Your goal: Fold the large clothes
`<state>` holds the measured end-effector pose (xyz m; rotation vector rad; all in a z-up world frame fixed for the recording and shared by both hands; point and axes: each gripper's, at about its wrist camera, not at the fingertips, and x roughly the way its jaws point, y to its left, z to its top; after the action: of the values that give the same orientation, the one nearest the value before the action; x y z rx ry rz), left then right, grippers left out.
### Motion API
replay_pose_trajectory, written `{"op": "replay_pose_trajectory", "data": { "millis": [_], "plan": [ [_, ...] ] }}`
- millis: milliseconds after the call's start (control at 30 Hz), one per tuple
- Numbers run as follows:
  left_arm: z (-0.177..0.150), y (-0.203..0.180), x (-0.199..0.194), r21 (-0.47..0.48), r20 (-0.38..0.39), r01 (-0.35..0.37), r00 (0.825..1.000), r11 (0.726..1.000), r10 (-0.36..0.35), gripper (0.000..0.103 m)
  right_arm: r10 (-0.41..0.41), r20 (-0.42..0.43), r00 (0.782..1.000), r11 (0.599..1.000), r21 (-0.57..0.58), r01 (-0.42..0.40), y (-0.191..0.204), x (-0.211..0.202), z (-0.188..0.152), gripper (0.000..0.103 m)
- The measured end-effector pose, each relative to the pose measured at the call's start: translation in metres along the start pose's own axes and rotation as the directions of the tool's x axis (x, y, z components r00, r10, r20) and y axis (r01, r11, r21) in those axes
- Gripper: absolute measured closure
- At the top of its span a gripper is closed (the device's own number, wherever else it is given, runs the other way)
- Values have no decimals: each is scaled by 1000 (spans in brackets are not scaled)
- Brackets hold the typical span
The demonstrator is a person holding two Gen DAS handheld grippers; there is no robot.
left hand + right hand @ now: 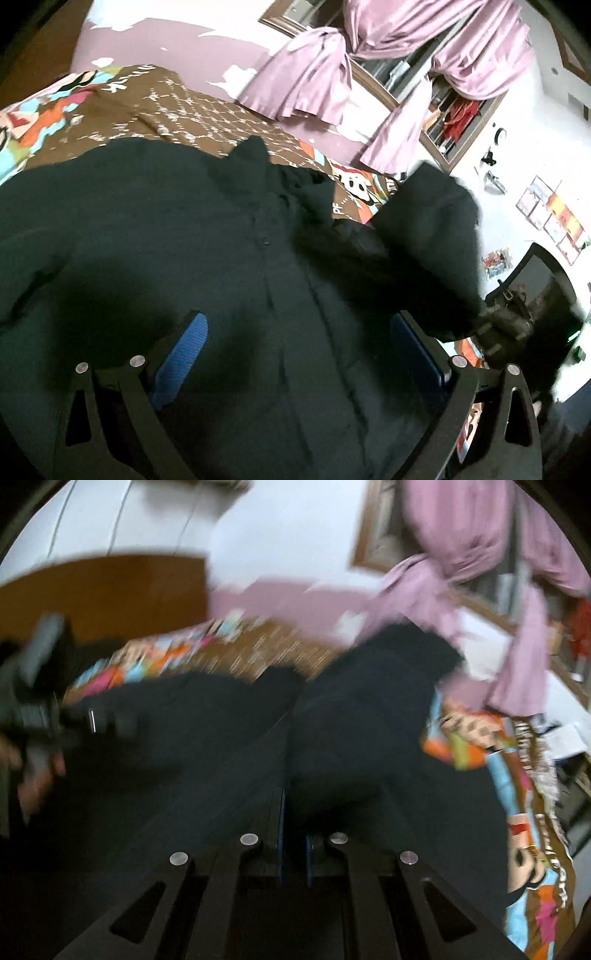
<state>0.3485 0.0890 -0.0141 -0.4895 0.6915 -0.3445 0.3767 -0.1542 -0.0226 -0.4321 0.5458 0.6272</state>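
Your left gripper (299, 343) hangs with its jaws spread wide above the dark shirt (166, 240); nothing sits between its blue pads (183, 354), and the cloth fills the gap below them. Your right gripper (294, 834) has its jaws pressed close together on a fold of the same dark shirt (354, 716), which rises from between the pads as a raised flap toward the top of that view. The right wrist view is heavily blurred, so fine detail of the pinch is hard to read.

Out from the left gripper, the shirt lies spread front-up on the bed, its button placket (264, 242) running down the middle and the collar (255, 151) at the far end. On the right side of that view, a sleeve or side panel (428, 236) is lifted off the bed and stands up in a dark hump.

Under the shirt lies a brown cartoon-print bedcover (177, 107) with bright colored patches along its edges. Beyond the bed hang pink curtains (314, 74), knotted in front of a wood-framed window (373, 79). A white wall carries small pictures (550, 214). In the right wrist view, your left gripper (40, 701) appears at the far left edge, blurred, beside the shirt's edge.
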Motion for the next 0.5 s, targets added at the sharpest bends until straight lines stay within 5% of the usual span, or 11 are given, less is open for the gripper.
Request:
{"op": "replay_pose_trajectory", "data": {
  "millis": [133,200,267,367,500],
  "plan": [
    [-10,14,-9,-43,-32,33,999,999,-34,6,81,-181,980,996,-13,-85,39,53,-20,75],
    [-12,19,-5,-75,-60,67,996,995,-72,6,118,-185,976,993,0,-120,49,55,-28,43],
    [-10,20,-1,-97,-82,107,990,990,-115,6,145,-156,977,989,3,-147,54,45,-34,25],
    [-6,14,14,-100,-151,140,976,985,-154,5,126,-135,983,991,-19,-130,60,32,-39,24],
    [-6,13,38,-75,-239,48,969,996,-65,6,89,-114,989,996,4,-89,46,7,-64,24]
  ]
}}
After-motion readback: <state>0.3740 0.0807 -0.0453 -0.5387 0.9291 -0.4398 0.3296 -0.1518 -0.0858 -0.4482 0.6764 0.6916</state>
